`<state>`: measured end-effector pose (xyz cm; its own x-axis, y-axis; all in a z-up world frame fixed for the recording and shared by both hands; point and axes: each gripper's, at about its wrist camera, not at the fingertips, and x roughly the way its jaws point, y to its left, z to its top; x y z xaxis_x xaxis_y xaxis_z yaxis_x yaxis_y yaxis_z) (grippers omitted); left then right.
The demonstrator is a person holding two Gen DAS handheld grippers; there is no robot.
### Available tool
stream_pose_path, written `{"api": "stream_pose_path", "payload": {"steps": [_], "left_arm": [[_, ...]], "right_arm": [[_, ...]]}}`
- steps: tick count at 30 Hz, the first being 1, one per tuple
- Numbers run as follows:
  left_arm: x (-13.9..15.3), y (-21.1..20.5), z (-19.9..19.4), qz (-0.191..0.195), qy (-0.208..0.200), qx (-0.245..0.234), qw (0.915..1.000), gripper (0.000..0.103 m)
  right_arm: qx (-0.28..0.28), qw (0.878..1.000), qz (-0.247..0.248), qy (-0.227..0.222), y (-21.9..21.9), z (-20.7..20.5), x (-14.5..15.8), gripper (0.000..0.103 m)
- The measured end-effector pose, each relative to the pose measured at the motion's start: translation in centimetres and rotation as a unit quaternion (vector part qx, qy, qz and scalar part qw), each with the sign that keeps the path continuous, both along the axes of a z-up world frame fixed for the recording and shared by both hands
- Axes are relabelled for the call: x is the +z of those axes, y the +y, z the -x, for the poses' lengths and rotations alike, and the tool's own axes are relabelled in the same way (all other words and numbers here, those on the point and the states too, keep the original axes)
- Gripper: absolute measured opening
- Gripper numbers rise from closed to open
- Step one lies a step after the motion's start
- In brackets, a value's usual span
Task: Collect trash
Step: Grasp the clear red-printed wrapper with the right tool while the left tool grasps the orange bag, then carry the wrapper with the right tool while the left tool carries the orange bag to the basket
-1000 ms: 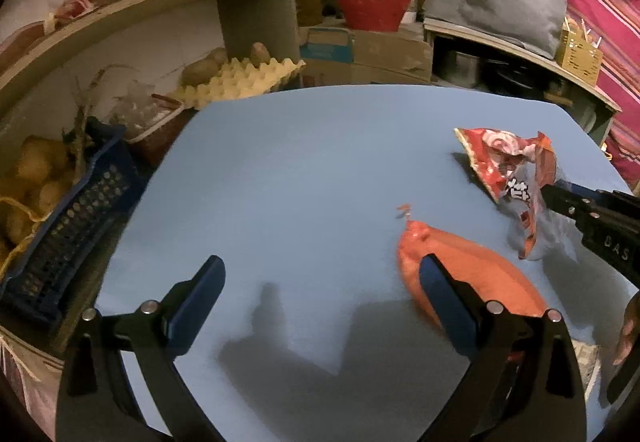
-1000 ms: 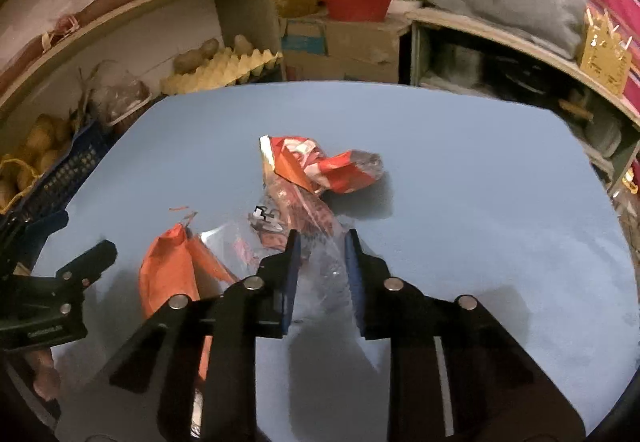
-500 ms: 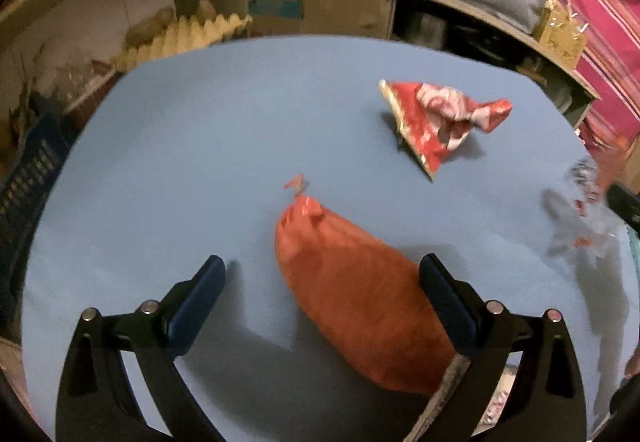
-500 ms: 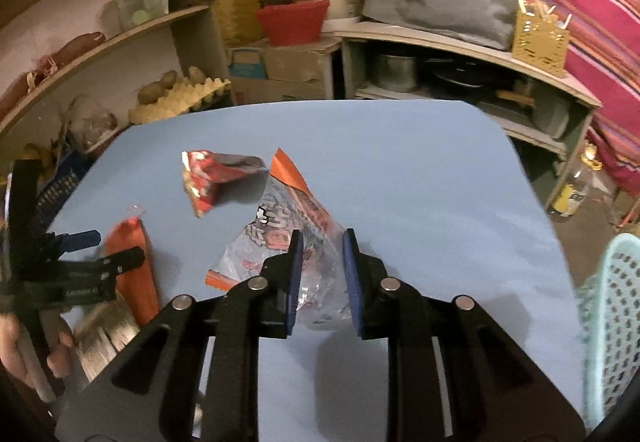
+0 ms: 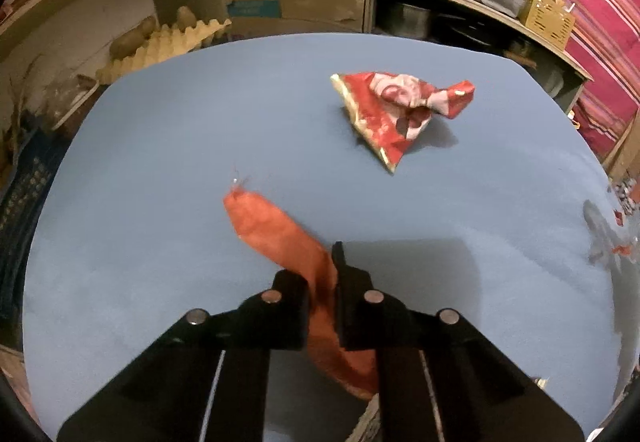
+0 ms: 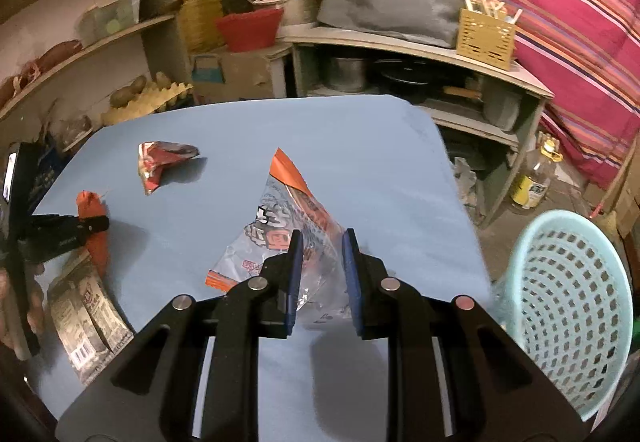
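Right tool (image 6: 319, 242) clamped on clear printed wrapper (image 6: 286, 226), raised over blue worktop (image 6: 360, 146); left tool (image 5: 322, 274) pinching orange wrapper (image 5: 276, 234); red crumpled packet (image 5: 394, 110) lies far-centre — carry right load over mesh basket (image 6: 568, 302), right of worktop, release only above rim.

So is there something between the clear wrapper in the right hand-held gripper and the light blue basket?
Nothing visible. The right hand-held gripper is shut on the clear wrapper, and the light blue basket stands off the table's right edge, its opening facing the camera. Only bare blue table and open air lie between them.
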<state>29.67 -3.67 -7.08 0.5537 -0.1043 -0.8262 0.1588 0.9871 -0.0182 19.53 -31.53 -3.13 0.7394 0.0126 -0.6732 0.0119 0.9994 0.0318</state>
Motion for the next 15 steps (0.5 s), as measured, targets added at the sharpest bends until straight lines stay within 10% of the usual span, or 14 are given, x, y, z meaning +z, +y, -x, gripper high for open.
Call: {"api": "stream_pose_path", "payload": {"steps": [15], "left_arm": [[12.7,-3.7,4.8,-0.025,-0.22,0.024,0.9749,0.009]], "right_arm": [[-0.051,0.994,-0.063,-0.069,-8.5,4.7,4.4,0.021]]}}
